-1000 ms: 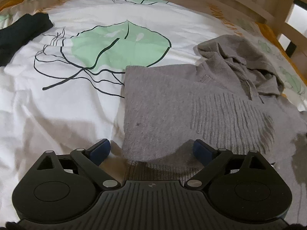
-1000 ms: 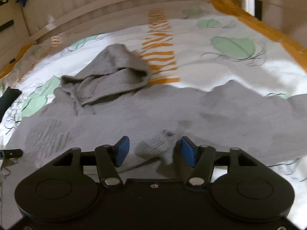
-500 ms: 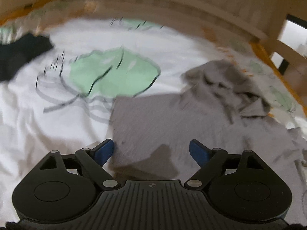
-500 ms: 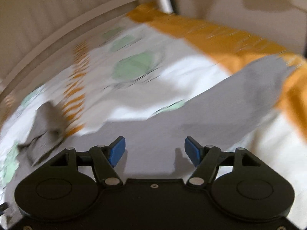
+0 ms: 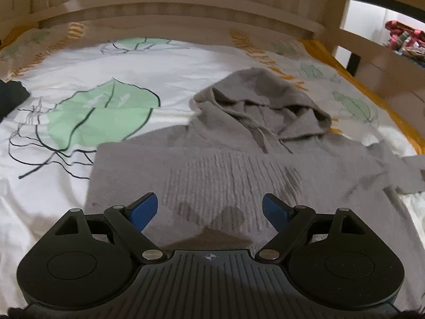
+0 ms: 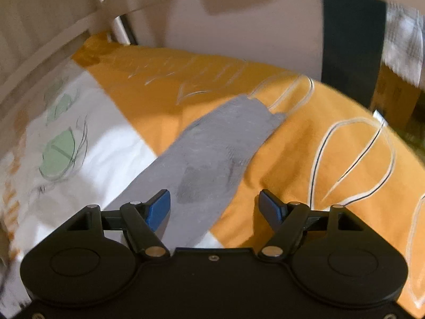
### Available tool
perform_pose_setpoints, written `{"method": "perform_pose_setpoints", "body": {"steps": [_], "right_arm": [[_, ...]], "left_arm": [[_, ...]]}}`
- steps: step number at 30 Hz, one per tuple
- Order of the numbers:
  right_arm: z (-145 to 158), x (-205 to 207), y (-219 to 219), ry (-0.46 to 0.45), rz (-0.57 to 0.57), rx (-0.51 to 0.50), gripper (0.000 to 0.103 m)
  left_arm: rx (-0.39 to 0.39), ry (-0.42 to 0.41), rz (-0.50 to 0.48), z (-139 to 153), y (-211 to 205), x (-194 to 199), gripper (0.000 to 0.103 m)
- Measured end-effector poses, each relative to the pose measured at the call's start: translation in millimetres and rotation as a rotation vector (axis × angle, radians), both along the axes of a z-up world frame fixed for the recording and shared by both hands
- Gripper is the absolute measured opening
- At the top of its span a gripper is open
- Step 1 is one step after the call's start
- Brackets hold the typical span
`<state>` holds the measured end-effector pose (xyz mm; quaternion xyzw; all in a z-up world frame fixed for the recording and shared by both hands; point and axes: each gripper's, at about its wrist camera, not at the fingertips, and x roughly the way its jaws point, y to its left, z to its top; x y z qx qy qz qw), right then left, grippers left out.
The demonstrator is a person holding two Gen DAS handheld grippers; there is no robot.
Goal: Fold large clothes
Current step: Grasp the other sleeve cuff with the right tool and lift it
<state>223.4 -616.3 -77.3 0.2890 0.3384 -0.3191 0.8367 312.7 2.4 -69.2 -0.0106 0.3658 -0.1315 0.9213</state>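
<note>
On the bed, in the left wrist view, a white duvet [image 5: 186,63] printed with green leaves and orange stripes spreads out to a pale wooden bed frame [image 5: 186,8] at the far side. A dark garment [image 5: 10,97] lies at the left edge of the cover. The grey hoodie [image 5: 239,164] lies flat in the middle of the duvet, chest up, its hood [image 5: 263,101] bunched at the far end, with a ribbed panel across the front and one side folded in to a straight left edge. The left gripper [image 5: 209,208] hangs over the hoodie's near part, jaws spread wide and holding nothing.

In the right wrist view, which is somewhat blurred, the duvet's broad orange border [image 6: 305,138] with white looped outlines fills the right side, and its white part lies to the left. Beyond the bed stand a light wall and a dark upright panel [image 6: 353,42]. A grey sleeve [image 6: 212,154] of the hoodie stretches diagonally across white and orange, its cuff towards the far edge. The right gripper [image 6: 215,207] is over the sleeve's near end, jaws released and apart, with no cloth between them.
</note>
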Motion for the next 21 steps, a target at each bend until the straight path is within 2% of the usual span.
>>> {"method": "perform_pose_setpoints", "body": {"steps": [5, 6, 7, 8, 9, 10, 11, 15, 21], "right_arm": [[-12.8, 0.7, -14.0, -0.081, -0.01, 0.041, 0.074], [-14.6, 2.6, -15.9, -0.087, -0.01, 0.045, 0.069], [-14.9, 4.8, -16.3, -0.086, -0.009, 0.046, 0.049], [-15.0, 7.4, -16.5, -0.079, -0.01, 0.039, 0.035], [-12.6, 8.4, -14.8, -0.078, -0.007, 0.03, 0.033], [-7.2, 9.5, -13.3, -0.083, 0.003, 0.019, 0.025], [-1.1, 8.6, -9.3, -0.096, 0.016, 0.0, 0.022], [34.5, 15.3, 21.0, -0.17, 0.111, -0.056, 0.021], [99.8, 39.7, 104.4, -0.269, 0.339, -0.108, 0.02]], "left_arm": [[0.014, 0.024, -0.006, -7.8, -3.6, 2.4, 0.086], [0.014, 0.028, -0.005, -8.3, -3.0, 2.4, 0.086], [0.013, 0.031, -0.004, -8.6, -2.4, 2.7, 0.086], [0.014, 0.033, -0.004, -8.5, -2.2, 2.8, 0.086], [0.015, 0.034, -0.002, -7.9, -2.0, 2.7, 0.086], [0.016, 0.033, 0.0, -6.8, -1.4, 2.5, 0.086], [0.016, 0.031, 0.002, -5.3, -0.7, 2.2, 0.086], [0.011, 0.022, 0.017, 1.6, 3.3, 1.6, 0.086], [0.001, 0.01, 0.037, 14.6, 11.7, 0.4, 0.086]]}}
